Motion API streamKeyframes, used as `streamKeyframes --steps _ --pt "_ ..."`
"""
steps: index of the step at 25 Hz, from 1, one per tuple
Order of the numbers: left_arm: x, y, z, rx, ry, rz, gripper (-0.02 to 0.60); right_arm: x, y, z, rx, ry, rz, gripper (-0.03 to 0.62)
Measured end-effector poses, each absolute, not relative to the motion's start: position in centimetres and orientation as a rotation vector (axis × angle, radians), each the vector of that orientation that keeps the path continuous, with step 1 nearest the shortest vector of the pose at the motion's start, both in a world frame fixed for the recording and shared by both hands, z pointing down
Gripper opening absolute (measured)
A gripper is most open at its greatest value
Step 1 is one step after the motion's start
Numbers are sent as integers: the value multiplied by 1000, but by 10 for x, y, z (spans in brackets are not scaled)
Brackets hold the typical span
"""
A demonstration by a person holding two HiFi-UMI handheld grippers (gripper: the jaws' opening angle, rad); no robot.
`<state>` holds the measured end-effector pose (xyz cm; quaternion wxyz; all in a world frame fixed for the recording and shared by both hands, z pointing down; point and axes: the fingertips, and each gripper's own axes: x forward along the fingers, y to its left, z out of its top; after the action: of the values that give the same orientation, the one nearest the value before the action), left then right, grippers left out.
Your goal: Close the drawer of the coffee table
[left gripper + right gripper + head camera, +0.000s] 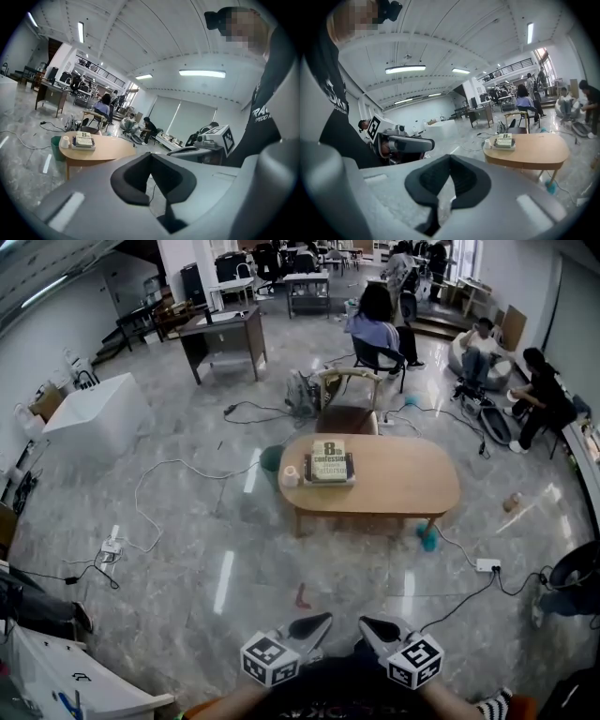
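The wooden coffee table [403,482] stands out on the shiny floor, and its drawer is too small to make out from here. A pile of books [329,465] lies on the table's left end in the head view, with a white cup [290,476] just beside it, a green bin [271,459] sits by that same end, and a chair [345,401] stands right behind the table. On the near side, well apart from the table, the left gripper [317,622] and the right gripper [373,625] are side by side, each with its jaws pressed together and nothing in them.
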<state>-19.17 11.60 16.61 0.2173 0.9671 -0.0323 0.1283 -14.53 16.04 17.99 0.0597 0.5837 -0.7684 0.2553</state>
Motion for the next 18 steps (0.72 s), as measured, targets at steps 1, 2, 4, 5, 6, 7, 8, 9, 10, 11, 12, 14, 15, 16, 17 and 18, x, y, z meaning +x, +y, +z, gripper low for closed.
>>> streamKeyframes --steps 1,2,4,5,6,7,8,9,10,11,12,14,15,16,17,18 --pt "-192 116 164 2685 -87 352 6 -147 162 180 1770 -2326 771 2" --pt "-192 117 163 2692 -83 349 6 -148 163 180 1775 -2325 772 2" --pt "-193 118 162 2703 -70 349 6 -150 165 182 1788 -2321 779 2" --pt "-195 119 163 2704 -63 351 6 -152 165 182 1792 -2321 781 2" --pt "-197 120 163 2704 -57 353 6 -154 166 182 1792 -2321 780 2" --pt "-199 121 162 2703 -51 355 6 -156 166 181 1789 -2323 778 2" --pt "-200 122 162 2701 -45 356 6 -158 166 180 1784 -2324 775 2" --pt "-201 124 162 2699 -39 358 6 -159 166 180 1781 -2325 775 2" --pt "-202 124 163 2697 -34 359 6 -160 165 180 1778 -2325 776 2" --pt "-202 125 163 2694 -31 360 6 -161 165 180 1776 -2325 777 2" --pt "-203 125 164 2693 -29 361 6 -162 164 181 1774 -2325 778 2" --pt "-206 126 164 2692 -26 361 6 -165 163 181 1766 -2327 781 2" --pt "-207 126 164 2693 -25 361 6 -166 163 180 1760 -2329 782 2" --pt "-207 126 163 2695 -24 362 6 -168 162 180 1754 -2330 782 2" --pt "-208 126 163 2697 -25 361 6 -169 160 180 1747 -2333 781 2" --pt "-209 125 163 2698 -26 361 6 -170 159 180 1741 -2335 780 2"
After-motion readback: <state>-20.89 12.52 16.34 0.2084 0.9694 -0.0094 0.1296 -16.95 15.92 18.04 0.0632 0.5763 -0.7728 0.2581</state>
